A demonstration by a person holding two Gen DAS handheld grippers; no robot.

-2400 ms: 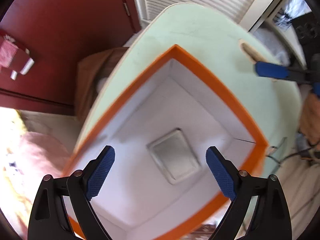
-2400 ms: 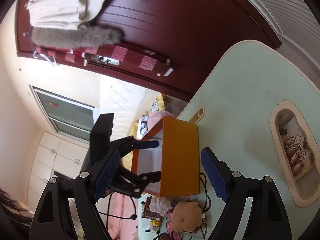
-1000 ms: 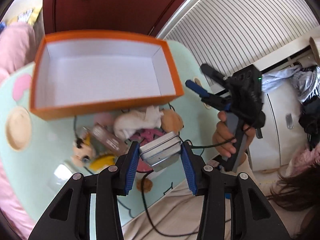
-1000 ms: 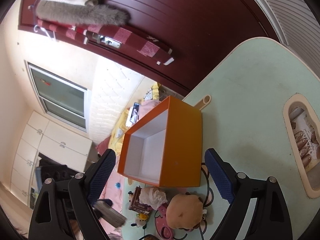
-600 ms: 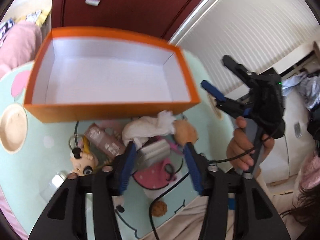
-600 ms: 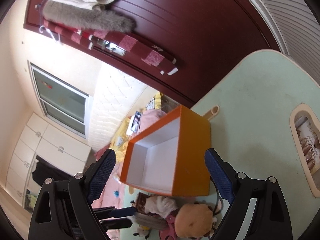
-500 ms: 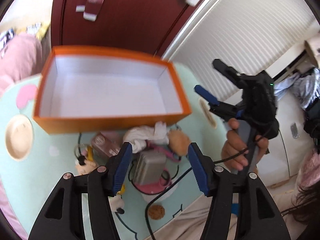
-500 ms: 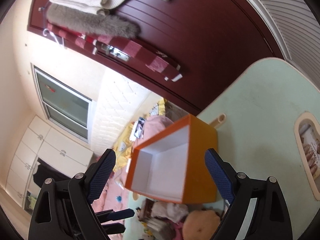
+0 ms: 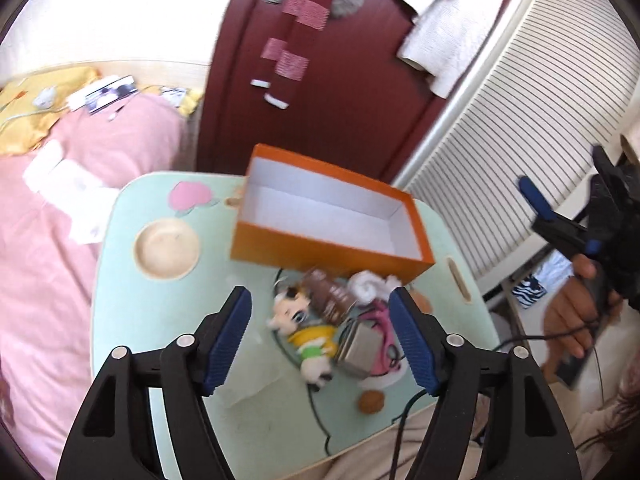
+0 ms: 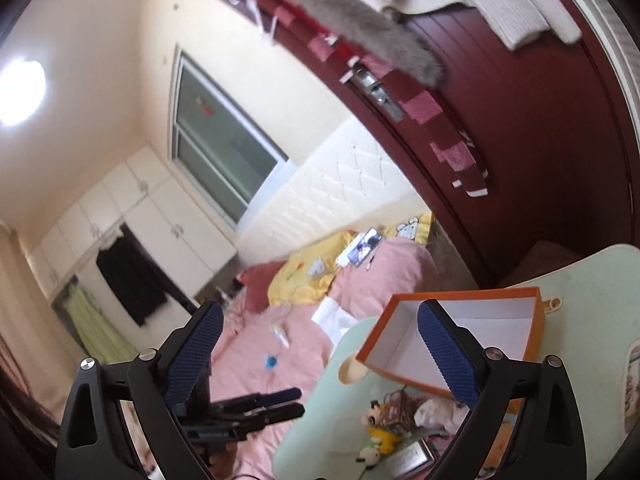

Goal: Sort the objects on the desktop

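Centrally, the rectangular orange cardboard box point(image 9: 332, 218), white inside, sat on the pale green table point(image 9: 120, 300). Below it lay a metal tin point(image 9: 357, 350) amid soft toys. Both the left gripper point(image 9: 320, 340) and right gripper point(image 10: 320, 354) stood wide apart, empty, ribbed blue pads point(image 9: 228, 334) showing.

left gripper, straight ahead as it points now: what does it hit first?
Probably the toy pile: the left gripper is open and empty, and the yellow doll and metal tin lie between its fingers' lines on the table. Depth is unclear; the view is blurred.
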